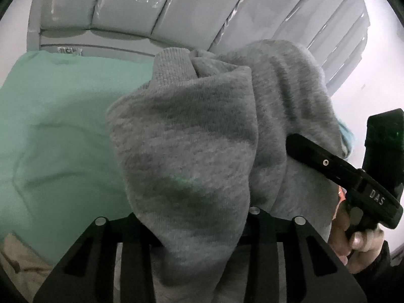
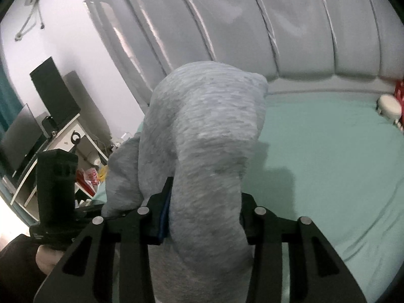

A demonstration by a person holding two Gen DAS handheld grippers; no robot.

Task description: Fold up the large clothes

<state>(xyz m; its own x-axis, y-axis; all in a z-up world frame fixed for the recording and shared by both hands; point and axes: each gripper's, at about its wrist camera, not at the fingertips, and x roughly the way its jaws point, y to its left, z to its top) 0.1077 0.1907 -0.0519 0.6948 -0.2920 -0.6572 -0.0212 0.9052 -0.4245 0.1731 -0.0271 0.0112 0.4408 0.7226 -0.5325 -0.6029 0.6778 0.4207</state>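
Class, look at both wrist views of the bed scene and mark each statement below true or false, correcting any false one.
1. The garment being handled is grey. True.
2. The bed sheet is red. False: it is pale green.
3. The left gripper has grey fabric bunched between its fingers. True.
4. The right gripper is empty and far from the garment. False: it is shut on a thick bunch of the grey fabric.
5. A padded grey headboard stands behind the bed. True.
6. The garment lies flat and neatly folded on the sheet. False: it is bunched up and lifted in both grippers.
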